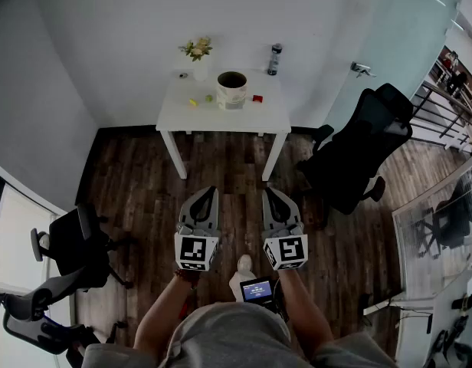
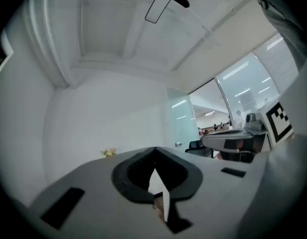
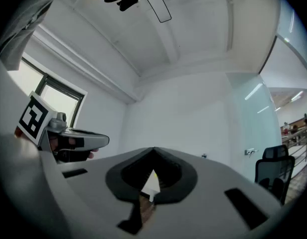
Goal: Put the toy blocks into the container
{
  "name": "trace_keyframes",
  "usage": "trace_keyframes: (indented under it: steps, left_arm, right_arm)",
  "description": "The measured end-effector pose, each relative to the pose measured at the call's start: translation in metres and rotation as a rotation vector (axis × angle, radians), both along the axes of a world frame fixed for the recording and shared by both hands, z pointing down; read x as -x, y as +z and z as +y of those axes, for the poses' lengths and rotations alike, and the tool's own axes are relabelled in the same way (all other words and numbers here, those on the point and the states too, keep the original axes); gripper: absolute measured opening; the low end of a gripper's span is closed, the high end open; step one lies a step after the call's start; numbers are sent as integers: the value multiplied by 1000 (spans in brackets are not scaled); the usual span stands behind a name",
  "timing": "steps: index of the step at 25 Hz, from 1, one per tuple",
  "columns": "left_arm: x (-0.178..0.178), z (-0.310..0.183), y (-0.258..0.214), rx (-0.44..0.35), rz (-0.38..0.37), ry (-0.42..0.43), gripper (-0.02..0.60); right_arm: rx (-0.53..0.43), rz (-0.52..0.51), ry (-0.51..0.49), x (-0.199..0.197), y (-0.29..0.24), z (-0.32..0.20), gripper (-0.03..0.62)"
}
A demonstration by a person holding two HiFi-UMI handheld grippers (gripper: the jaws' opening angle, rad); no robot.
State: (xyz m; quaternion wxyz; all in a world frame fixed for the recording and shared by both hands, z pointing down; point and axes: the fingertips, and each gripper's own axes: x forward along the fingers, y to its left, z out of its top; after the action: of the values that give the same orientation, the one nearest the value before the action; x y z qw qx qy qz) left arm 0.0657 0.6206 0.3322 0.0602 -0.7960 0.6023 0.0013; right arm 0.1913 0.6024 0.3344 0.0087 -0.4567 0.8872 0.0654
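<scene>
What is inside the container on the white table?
The container shows only a dark opening; its wall hides the bottom. Outside it lie a yellow block, green block and red block.

Table (image 1: 178, 117): wht, smooth, matt. Floor (image 1: 236, 167) under table: dk wood planks, slight sheen. Left gripper (image 1: 210, 192), right gripper (image 1: 269, 193), this side of table: grey matt plastic. Chair (image 1: 358, 156) rt of table: blk, matt.

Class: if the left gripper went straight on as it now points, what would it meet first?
Probably the white table; nothing stands between it and the left gripper, though depth is unclear.
</scene>
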Motion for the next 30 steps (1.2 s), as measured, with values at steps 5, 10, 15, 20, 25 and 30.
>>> trace_keyframes:
  steps: [5, 10, 15, 20, 25, 30]
  left_arm:
    - [-16, -71, 3, 10, 10, -17, 5]
    - [-22, -128, 10, 35, 24, -64, 6]
    - [-23, -170, 21, 45, 15, -94, 6]
    - [-4, -202, 49, 100, 18, -127, 6]
    - [12, -248, 64, 129, 34, -120, 6]
    - [35, -306, 75, 133, 60, -96, 6]
  right_arm:
    - [-3, 10, -37, -16, 5, -68, 2]
    - [32, 14, -89, -36, 21, -131, 6]
    - [52, 28, -127, -49, 35, -187, 6]
    - [76, 40, -148, -44, 48, -226, 8]
    - [98, 66, -142, -32, 61, -273, 20]
    - [112, 102, -122, -13, 72, -329, 54]
